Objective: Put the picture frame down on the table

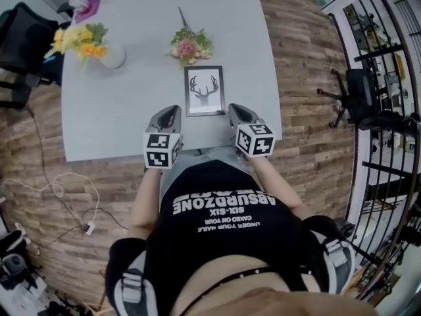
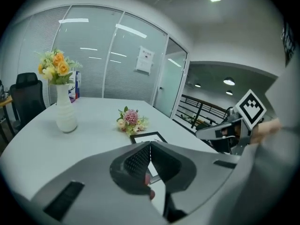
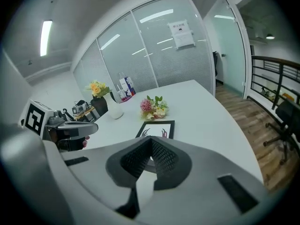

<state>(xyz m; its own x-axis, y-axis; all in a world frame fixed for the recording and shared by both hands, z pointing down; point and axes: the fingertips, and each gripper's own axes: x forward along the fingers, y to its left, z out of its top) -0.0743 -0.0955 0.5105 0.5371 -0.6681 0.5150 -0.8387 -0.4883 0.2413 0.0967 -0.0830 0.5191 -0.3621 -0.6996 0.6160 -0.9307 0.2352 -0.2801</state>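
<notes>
Black picture frame (image 1: pixel 204 91) flat, long axis fwd; L hand-held gripper (image 1: pixel 172 109), R hand-held gripper (image 1: pixel 235 109) closed, empty.

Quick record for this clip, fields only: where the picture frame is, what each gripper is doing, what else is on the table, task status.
picture frame: flat on the table, antler print face up, held by neither gripper
left gripper: jaws together, empty, beside the frame's near left corner
right gripper: jaws together, empty, beside the near right corner
other things: vase of yellow flowers, far left; pink bouquet just beyond the frame
task status: frame appears already down
</notes>
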